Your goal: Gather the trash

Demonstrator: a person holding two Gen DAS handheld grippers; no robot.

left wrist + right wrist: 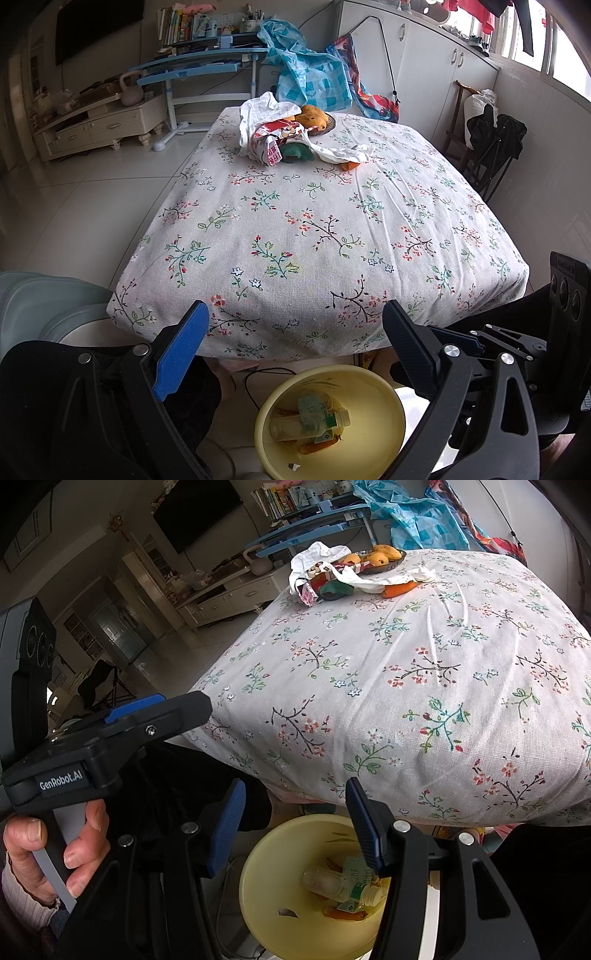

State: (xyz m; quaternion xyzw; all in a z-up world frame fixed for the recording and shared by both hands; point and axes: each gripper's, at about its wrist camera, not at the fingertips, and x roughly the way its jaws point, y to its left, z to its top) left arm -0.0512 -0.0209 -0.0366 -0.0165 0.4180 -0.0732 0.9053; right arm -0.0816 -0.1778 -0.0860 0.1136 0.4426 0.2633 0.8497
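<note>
A yellow basin [388, 417] sits on the floor below the table's near edge and holds a clear plastic bottle [310, 422] with a green label and some orange scraps; it also shows in the right wrist view [266, 878] with the bottle [343, 884]. At the table's far end lie a white plastic bag [258, 114], a red and white carton [273, 147], a green item [295, 153] and an orange piece [349, 165]. My left gripper [295, 328] is open and empty above the basin. My right gripper [295, 819] is open and empty over the basin.
The table has a floral cloth [332, 229]. A plate of yellow-orange fruit [314, 118] stands at the far end. A grey chair [44, 306] is at the near left, a dark folding chair [495, 147] at the right, and a blue desk [199, 70] behind.
</note>
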